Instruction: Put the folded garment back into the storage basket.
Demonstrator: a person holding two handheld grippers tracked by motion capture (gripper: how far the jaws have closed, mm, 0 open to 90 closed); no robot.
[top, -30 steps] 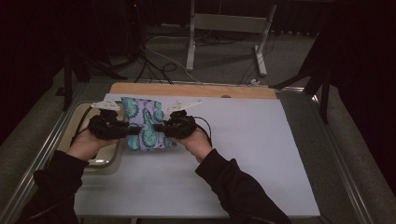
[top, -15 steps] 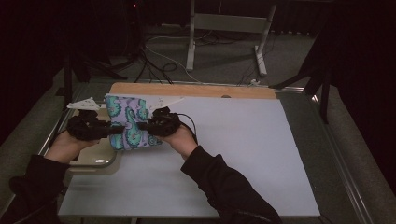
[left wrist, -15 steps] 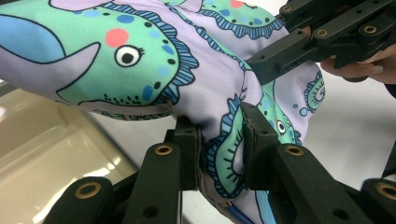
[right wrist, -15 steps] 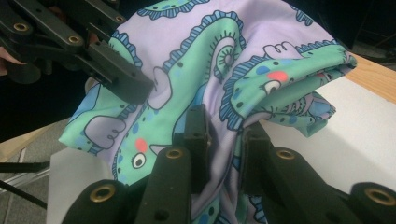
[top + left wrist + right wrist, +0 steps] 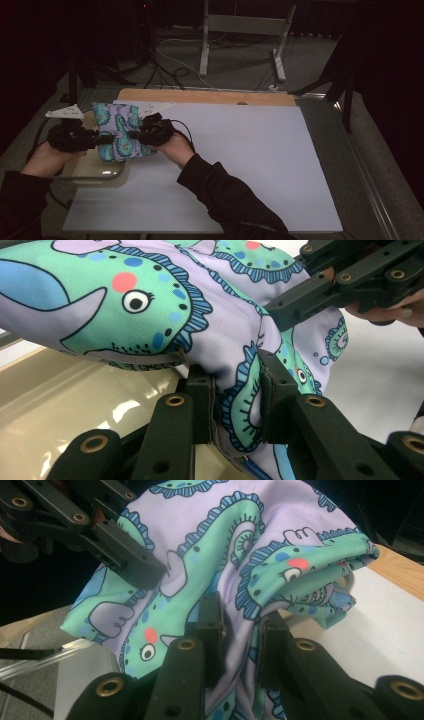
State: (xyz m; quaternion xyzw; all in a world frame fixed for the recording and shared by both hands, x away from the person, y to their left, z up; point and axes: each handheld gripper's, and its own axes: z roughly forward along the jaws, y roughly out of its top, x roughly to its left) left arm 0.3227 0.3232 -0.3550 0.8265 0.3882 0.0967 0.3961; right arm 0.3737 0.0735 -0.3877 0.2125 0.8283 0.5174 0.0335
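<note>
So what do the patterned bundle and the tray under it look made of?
Bundle: soft printed fabric with a fine matte weave; it folds and puckers where the left gripper pinches it. Tray: beige, smooth and glossy with bright reflections, probably plastic.

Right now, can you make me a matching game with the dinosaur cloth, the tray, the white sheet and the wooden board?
Things:
1. folded lilac and green dinosaur-print cloth
2. shiny beige tray
3. big white sheet
4. light wooden board

Places or states:
A. lies along the far edge of the sheet
B. covers most of the table top
C. pinched from both sides by the left gripper and the right gripper
D. sits under the held cloth, at the table's left

Pairs: 1-C, 2-D, 3-B, 4-A
</note>
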